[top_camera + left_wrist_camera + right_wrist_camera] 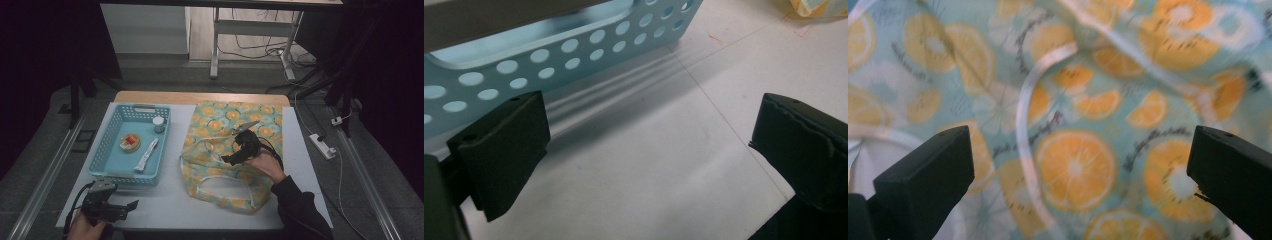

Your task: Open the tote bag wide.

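Observation:
A cloth bag point(227, 150) printed with orange slices on pale green lies flat on the table's right half, its white handles point(220, 182) toward the near edge. My right gripper point(227, 159) hovers over the bag's middle, open, nothing between its jaws; the right gripper view shows the print point(1075, 167) and a white handle strap point(1023, 115) close below. My left gripper point(131, 205) rests near the table's front left corner, open and empty, just in front of a light blue perforated basket point(107, 145). The basket wall point(574, 50) fills the top of the left gripper view.
Inside the basket lie a small round jar point(158, 123), a flat round tin with a red and yellow lid point(129, 142) and a white tube point(146, 155). The table has a white top point(165, 200). A power strip point(322, 145) and cables lie on the floor at right.

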The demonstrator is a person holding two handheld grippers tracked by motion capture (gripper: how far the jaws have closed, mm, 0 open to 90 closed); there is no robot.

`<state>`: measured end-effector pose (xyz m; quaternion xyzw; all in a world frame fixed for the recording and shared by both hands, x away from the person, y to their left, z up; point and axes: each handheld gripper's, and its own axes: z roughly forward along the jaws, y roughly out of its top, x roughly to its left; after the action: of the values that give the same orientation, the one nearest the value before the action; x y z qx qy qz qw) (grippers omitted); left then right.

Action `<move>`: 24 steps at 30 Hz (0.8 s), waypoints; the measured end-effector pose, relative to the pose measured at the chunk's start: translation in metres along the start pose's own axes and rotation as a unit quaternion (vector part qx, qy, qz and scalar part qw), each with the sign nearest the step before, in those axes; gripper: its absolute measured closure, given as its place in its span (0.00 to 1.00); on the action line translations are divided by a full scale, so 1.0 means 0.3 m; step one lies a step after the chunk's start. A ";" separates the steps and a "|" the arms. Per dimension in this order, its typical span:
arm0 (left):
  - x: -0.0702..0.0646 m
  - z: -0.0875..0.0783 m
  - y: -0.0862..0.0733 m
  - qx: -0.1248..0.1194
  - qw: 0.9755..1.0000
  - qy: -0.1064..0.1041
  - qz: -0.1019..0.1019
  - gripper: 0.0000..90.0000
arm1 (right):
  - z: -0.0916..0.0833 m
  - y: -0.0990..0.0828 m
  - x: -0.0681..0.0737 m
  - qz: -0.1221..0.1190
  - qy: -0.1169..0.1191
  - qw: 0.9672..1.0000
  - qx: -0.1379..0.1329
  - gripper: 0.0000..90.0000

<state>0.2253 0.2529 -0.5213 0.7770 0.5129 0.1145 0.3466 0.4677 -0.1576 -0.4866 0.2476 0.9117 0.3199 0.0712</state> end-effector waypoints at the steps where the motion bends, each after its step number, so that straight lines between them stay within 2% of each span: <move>1: 0.000 0.000 0.000 0.000 1.000 0.000 0.000 0.03 | 0.002 -0.010 0.003 0.000 0.002 1.000 0.001 0.00; 3: -0.001 0.000 0.000 0.000 1.000 0.000 0.000 0.03 | 0.011 -0.031 0.010 0.005 0.008 1.000 0.009 0.00; 7: -0.001 0.000 0.000 0.000 1.000 0.000 0.001 0.03 | 0.049 -0.068 0.031 -0.002 0.012 0.999 0.037 0.00; 11: 0.002 -0.002 -0.001 -0.002 1.000 -0.002 -0.001 0.03 | 0.081 -0.089 0.047 -0.010 0.008 0.998 0.057 0.00; 14: 0.002 -0.002 -0.001 -0.002 1.000 -0.002 -0.001 0.03 | 0.085 -0.099 0.064 -0.034 -0.016 0.998 0.057 0.00; 15: 0.002 -0.002 -0.001 -0.002 1.000 -0.002 -0.001 0.03 | 0.085 -0.102 0.067 -0.030 -0.017 0.998 0.053 0.00; 17: 0.001 -0.002 -0.001 -0.002 1.000 -0.001 -0.001 0.03 | 0.077 -0.109 0.070 -0.031 -0.017 0.998 0.045 0.07; 24: 0.000 -0.001 0.000 -0.001 1.000 0.000 -0.001 0.03 | 0.038 -0.120 0.067 -0.038 -0.014 0.999 0.035 0.41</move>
<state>0.2252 0.2531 -0.5212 0.7763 0.5132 0.1146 0.3475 0.4389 -0.1654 -0.5172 0.2201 0.9300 0.2812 0.0877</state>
